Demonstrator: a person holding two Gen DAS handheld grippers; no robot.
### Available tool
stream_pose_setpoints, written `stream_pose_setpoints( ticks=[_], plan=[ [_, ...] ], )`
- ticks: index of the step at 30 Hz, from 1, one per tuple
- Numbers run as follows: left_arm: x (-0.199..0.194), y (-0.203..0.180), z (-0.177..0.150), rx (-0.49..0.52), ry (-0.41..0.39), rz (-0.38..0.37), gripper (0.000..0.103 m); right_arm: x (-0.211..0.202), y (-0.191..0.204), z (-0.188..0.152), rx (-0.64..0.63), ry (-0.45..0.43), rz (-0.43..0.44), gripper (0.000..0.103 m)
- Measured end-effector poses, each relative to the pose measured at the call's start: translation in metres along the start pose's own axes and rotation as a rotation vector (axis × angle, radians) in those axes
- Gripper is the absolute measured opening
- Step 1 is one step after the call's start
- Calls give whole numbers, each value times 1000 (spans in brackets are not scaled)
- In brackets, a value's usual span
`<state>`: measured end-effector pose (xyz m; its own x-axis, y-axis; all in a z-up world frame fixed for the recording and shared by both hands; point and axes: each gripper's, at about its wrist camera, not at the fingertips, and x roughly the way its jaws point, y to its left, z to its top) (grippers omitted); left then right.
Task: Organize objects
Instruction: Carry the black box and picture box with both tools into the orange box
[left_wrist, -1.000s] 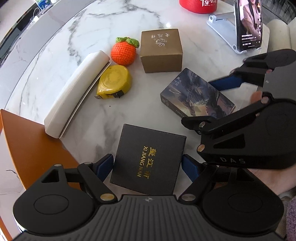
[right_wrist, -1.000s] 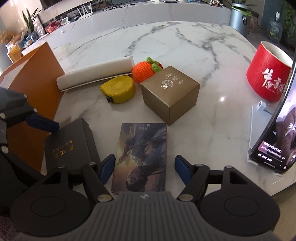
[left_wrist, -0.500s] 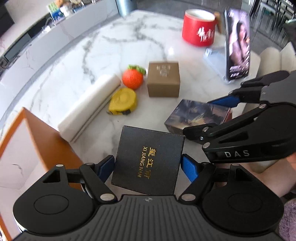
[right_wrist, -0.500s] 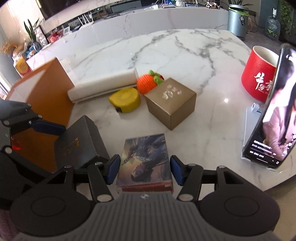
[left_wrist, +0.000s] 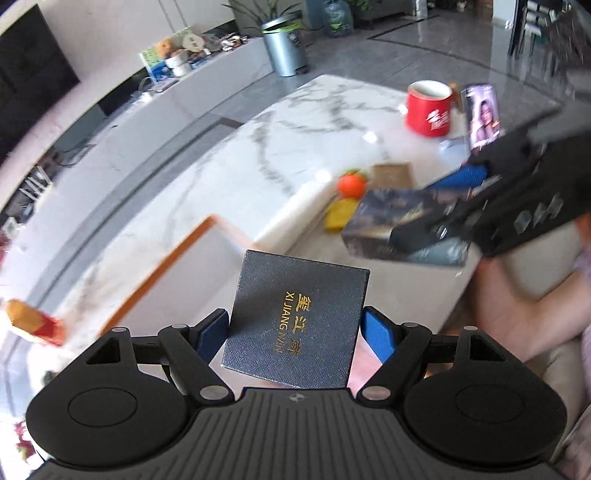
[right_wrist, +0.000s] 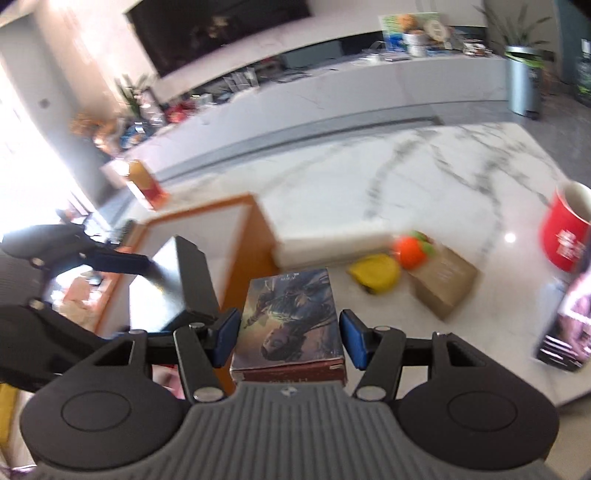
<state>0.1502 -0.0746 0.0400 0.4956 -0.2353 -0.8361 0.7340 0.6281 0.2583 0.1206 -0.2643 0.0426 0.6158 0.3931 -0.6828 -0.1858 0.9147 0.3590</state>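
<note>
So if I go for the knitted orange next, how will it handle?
The orange looks crocheted, so probably soft and light; it would squash a little between tongs. It is round, so a push may roll it, though the leafy top and the brown box close beside it, perhaps touching, might stop it.

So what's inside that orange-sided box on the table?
The orange box shows only a pale white inside. Much of its opening is covered by the black box held in the left tongs, so whether anything lies in it can't be seen.
</note>
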Motion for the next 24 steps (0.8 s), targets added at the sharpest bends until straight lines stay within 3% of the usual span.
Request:
stream_pose_setpoints(
  ticks=[8,16,24],
  plan=[
    [29,43,-31,34,47,47,91,53,72,34,-65,93,66,61],
    [81,73,-45,106,98,-50,91,145,107,46,-208,226,-115,61],
    [116,91,-49,177,160,-178,91,188,117,45,-332,308,-224,61]
  ],
)
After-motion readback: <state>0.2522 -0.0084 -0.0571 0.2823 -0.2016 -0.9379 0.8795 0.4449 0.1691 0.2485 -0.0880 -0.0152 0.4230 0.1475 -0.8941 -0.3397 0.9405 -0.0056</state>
